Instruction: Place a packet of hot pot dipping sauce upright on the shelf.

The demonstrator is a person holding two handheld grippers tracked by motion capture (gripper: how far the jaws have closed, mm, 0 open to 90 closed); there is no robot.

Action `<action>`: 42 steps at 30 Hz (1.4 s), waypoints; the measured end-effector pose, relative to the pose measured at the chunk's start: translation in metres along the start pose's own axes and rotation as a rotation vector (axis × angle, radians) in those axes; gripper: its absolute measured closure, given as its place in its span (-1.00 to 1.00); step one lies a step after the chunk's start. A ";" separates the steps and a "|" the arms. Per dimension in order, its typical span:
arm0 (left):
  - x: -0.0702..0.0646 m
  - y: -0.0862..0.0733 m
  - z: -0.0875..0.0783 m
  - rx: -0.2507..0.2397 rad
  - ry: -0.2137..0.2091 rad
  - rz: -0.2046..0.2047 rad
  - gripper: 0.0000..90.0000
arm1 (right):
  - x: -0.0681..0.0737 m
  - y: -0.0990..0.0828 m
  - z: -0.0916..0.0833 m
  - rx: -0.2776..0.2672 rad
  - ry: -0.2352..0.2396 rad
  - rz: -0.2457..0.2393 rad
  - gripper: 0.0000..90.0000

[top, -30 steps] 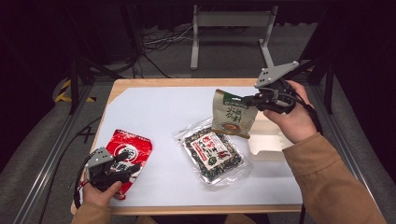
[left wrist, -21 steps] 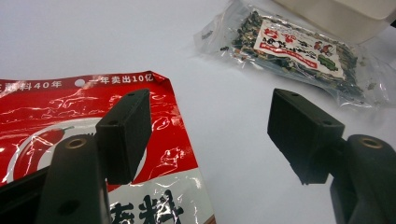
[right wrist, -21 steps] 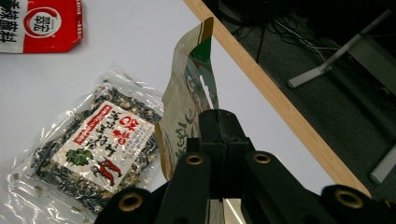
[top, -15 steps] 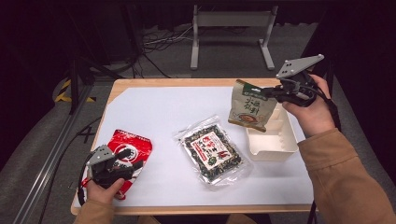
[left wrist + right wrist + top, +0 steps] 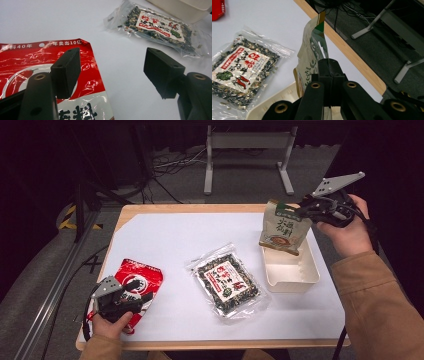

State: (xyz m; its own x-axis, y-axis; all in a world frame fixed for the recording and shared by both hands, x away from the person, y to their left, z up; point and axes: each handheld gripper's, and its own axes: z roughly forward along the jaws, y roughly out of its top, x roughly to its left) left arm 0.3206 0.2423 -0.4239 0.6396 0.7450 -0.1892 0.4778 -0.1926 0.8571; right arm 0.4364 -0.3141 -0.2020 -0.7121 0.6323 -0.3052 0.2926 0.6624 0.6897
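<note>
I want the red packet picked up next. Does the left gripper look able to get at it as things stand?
Probably yes. The left gripper hovers at the glossy red foil packet with jaws open, one jaw over its edge, and nothing lies between them.

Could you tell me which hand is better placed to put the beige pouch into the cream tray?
Right: the right gripper is shut on the beige pouch, hanging over the cream tray. The left gripper sits open by the red packet.
</note>
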 end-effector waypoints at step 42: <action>-0.005 -0.040 -0.052 -0.006 0.125 -0.076 -0.33 | -0.062 -0.002 0.042 0.004 -0.005 -0.228 1.00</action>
State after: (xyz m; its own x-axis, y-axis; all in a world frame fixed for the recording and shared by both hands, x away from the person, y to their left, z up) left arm 0.2673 0.2793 -0.4324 0.5214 0.8313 -0.1925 0.5178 -0.1289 0.8457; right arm 0.5065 -0.3376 -0.2121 -0.7567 0.4680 -0.4565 0.1271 0.7903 0.5995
